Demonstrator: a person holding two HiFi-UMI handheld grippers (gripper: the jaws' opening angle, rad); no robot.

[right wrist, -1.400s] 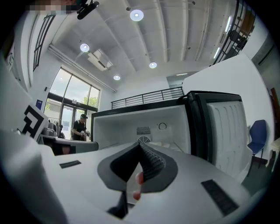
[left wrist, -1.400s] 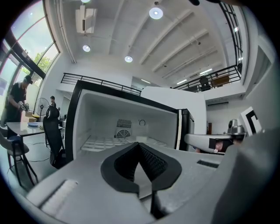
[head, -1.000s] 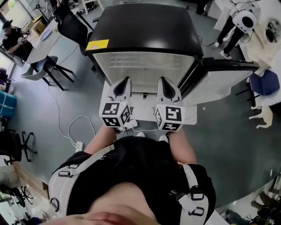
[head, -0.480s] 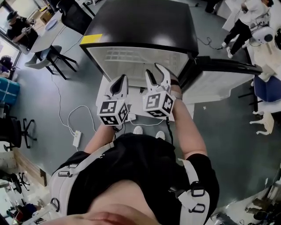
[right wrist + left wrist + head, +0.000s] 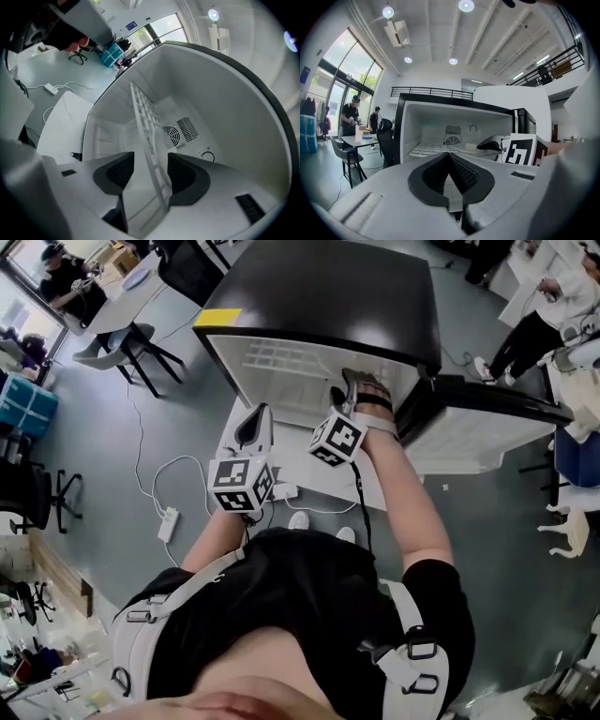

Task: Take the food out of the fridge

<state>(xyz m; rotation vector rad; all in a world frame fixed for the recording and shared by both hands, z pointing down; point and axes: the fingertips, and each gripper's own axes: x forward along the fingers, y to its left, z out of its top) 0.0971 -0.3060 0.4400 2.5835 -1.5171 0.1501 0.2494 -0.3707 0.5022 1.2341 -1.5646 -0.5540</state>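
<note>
Jaws of my right gripper (image 5: pixel 149 169) have just been opening and stand wide inside the open fridge (image 5: pixel 319 296), its wire shelf (image 5: pixel 143 112) between them, ungripped. My left gripper (image 5: pixel 451 161) is clenched, empty, outside. I cannot make out food.

I read the fridge (image 5: pixel 319 296) as glossy black on its top and casing and plain white inside. A yellow label (image 5: pixel 217 318) sits at the left corner of its front top edge. The wire shelf (image 5: pixel 272 357) inside is white, in a grid pattern. The fridge door (image 5: pixel 469 432) has a black rim and a white inner face. My left gripper (image 5: pixel 260 413), in front of the fridge, has a light grey shell, black pads and a cube patterned in black-and-white squares. The floor (image 5: pixel 112 446) around the fridge is grey; the power strip (image 5: pixel 169 523) on it is white.
</note>
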